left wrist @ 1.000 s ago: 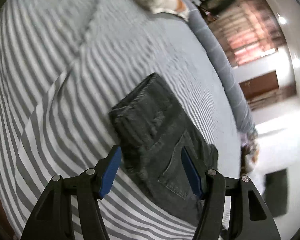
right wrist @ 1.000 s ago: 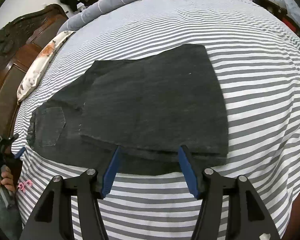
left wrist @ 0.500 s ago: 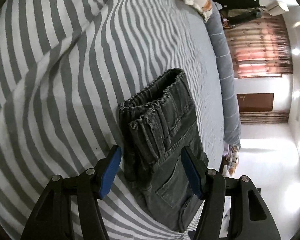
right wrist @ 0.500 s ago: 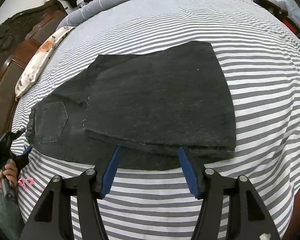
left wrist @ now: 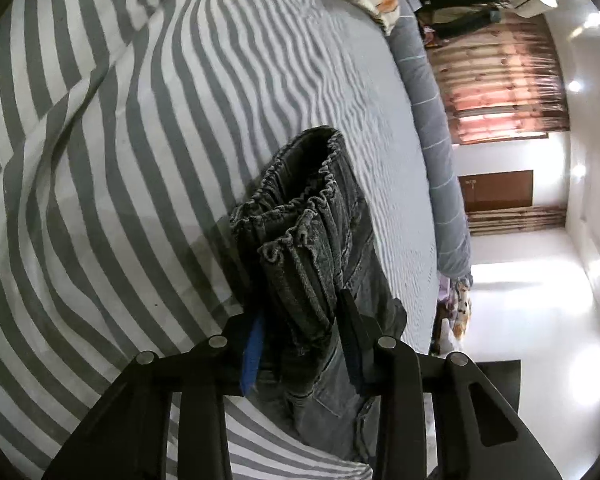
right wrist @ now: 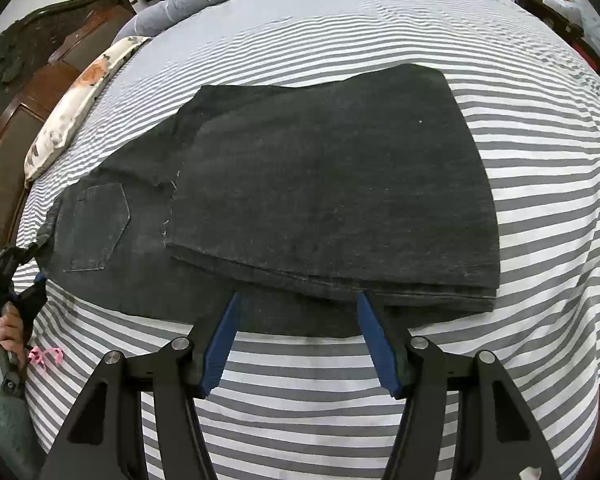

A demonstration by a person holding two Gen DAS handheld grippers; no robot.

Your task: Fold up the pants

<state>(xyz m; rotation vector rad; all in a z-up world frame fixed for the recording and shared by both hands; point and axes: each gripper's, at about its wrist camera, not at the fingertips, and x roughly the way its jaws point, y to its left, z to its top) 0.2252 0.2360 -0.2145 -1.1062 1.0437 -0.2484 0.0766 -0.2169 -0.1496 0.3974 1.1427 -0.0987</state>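
Pants (right wrist: pixel 324 200) lie long axis along your near bed (right wrist: pixel 540 360) edge; left gripper (left wrist: pixel 300 344) closing on waistband (left wrist: pixel 296 216) end, right gripper (right wrist: pixel 296 340) apart, over the leg-side hem.

I can't read a single word, number or brand anywhere in my two views right now. At the right of my left-hand view, the brown door (left wrist: pixel 496 189) carries a small pale mark near its top, but it's too tiny and blurred to make out. The dark pants (right wrist: pixel 332 208) show no label or tag with lettering.
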